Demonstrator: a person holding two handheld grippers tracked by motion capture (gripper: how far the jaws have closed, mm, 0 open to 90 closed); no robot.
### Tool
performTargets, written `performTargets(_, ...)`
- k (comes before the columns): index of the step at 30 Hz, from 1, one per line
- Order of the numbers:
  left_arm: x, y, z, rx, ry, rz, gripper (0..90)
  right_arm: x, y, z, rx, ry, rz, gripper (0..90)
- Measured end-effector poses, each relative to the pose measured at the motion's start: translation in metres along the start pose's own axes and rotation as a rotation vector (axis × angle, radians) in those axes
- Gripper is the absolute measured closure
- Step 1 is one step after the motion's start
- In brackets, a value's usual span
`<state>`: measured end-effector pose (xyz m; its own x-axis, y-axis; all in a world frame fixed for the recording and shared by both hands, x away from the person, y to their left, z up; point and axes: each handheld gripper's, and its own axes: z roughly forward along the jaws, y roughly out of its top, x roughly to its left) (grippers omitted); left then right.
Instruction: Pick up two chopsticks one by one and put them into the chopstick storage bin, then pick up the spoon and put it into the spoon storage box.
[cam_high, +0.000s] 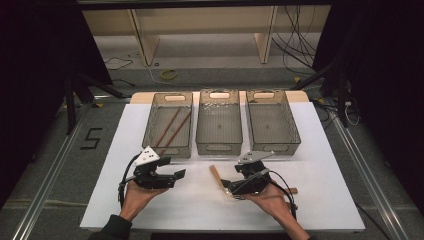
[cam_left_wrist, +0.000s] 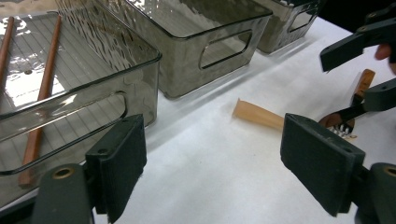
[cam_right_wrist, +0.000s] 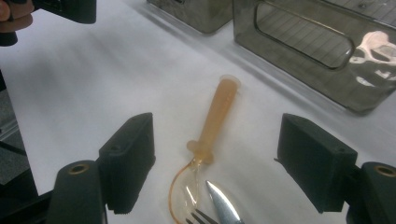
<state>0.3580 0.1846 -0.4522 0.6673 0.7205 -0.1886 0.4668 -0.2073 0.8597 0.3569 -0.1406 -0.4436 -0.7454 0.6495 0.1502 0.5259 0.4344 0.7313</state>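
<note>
Bare white table (cam_high: 200, 200) between both grippers; three bins (cam_high: 219, 122) walling the far side.

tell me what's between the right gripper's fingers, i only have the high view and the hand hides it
Observer: In the right gripper view, the right gripper is open. Its fingers stand either side of an amber spoon that lies flat on the table, ungripped.
Operator: anything else lying there
Observer: Yes, fork tines and a pointed metal tip lie by the spoon's clear bowl.
Operator: left one holding anything
Observer: No. In the left gripper view, the left gripper is open with only the white table between its fingers.
</note>
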Motion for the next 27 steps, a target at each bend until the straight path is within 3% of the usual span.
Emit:
performTargets(10,-0.003,-0.007,-0.006,-0.003,0.007,0.006,21.6,0.003,0.005,0.018,0.069,-0.018,-0.002,28.7)
performTargets(20,-0.006,-0.009,-0.007,-0.009,0.009,0.016,21.5,0.005,0.008,0.032,0.124,-0.034,-0.014,34.3)
performTargets(27,-0.006,-0.012,-0.007,-0.016,0.015,0.003,21.6,0.004,0.009,0.039,0.156,-0.043,-0.026,39.4)
